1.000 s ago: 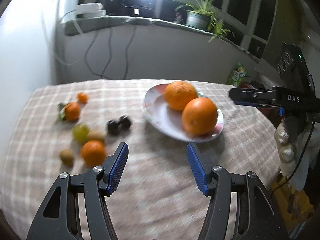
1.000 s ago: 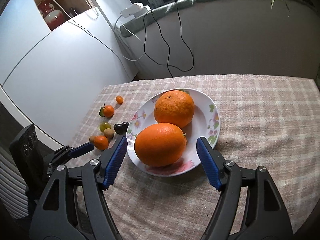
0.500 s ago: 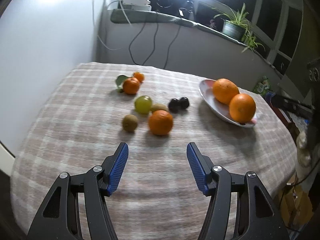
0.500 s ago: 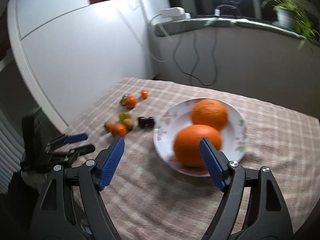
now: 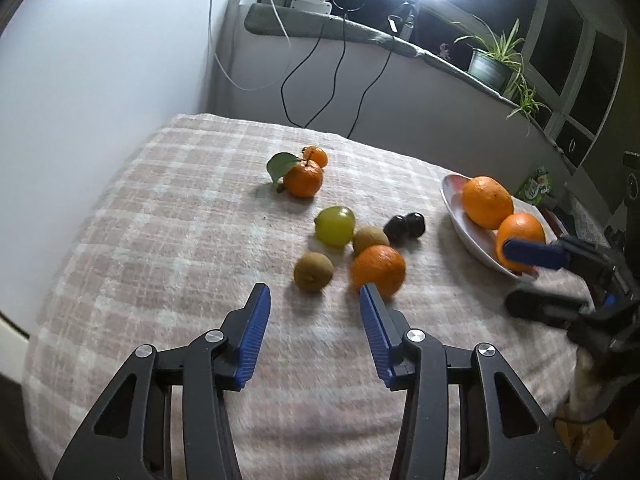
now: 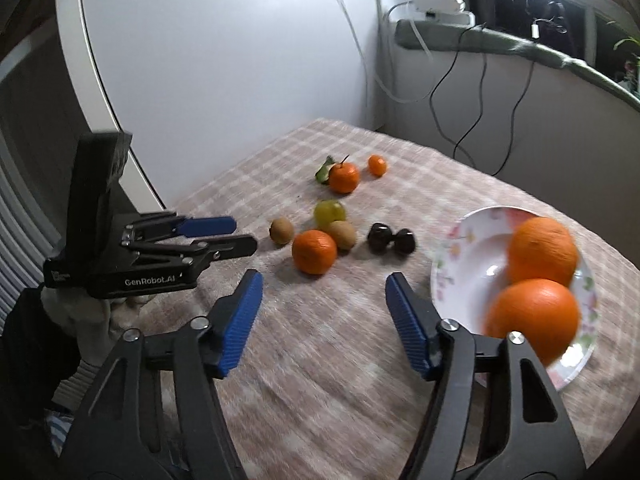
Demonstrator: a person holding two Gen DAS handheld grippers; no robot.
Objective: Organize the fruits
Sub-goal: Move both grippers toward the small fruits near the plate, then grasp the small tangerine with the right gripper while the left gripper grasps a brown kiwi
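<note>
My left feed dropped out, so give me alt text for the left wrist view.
The open, empty left claw hovers over a checked tablecloth, its jaws just narrowed, facing a loose cluster of small fruit: an orange, two kiwis, a green fruit, dark cherries. At right, a plate holds two big oranges beside the right claw.

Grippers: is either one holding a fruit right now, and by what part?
Nothing is held. The left gripper and right gripper are open and empty, jaws just narrowing, over the cloth.
</note>
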